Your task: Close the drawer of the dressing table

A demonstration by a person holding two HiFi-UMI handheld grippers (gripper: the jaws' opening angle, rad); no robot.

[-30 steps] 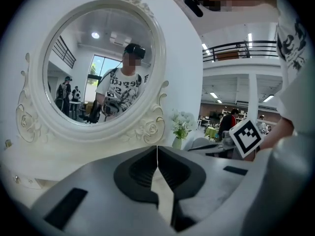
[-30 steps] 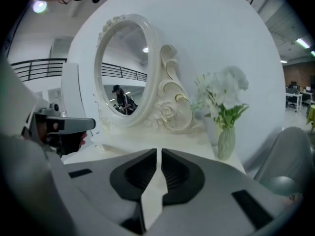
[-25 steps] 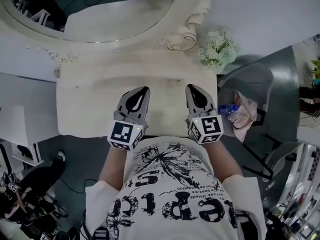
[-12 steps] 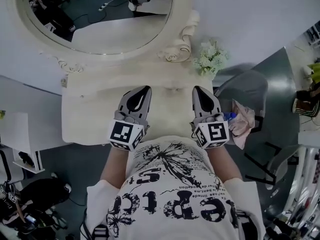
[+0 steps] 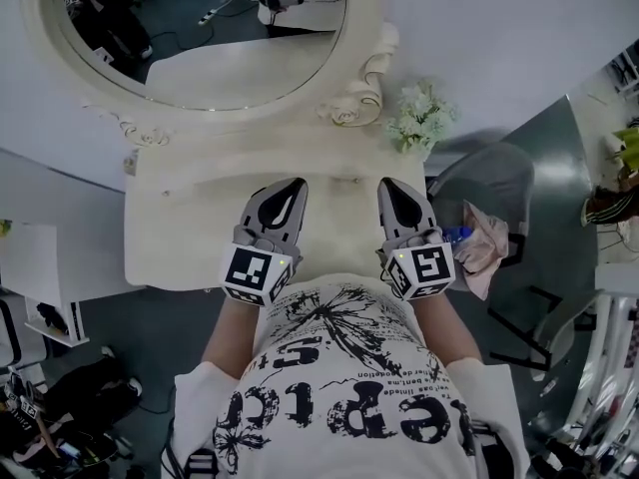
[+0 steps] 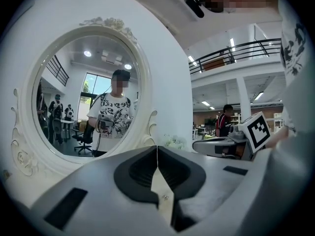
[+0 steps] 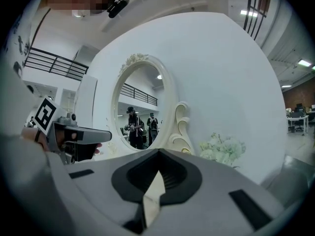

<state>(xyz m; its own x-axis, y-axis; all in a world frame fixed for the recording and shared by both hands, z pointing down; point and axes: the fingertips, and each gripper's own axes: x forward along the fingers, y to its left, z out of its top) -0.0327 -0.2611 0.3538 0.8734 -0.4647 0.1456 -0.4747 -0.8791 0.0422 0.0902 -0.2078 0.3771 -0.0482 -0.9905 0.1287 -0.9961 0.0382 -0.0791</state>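
Head view looks down past a printed white T-shirt (image 5: 349,387) to both grippers, held side by side above the near half of the dressing table (image 5: 175,238). The left gripper (image 5: 296,183) has its jaws pressed together on nothing, the tips meeting in a thin line in its own view. The right gripper (image 5: 385,182) likewise has its jaws together and empty. The drawer itself cannot be made out below the tabletop's near edge. Right of the table, a chair (image 5: 494,183) carries a pink cloth (image 5: 487,247). At the table's far right corner stand white flowers (image 5: 421,116), and farther left the oval mirror (image 5: 200,38) rises against the wall (image 5: 499,28).
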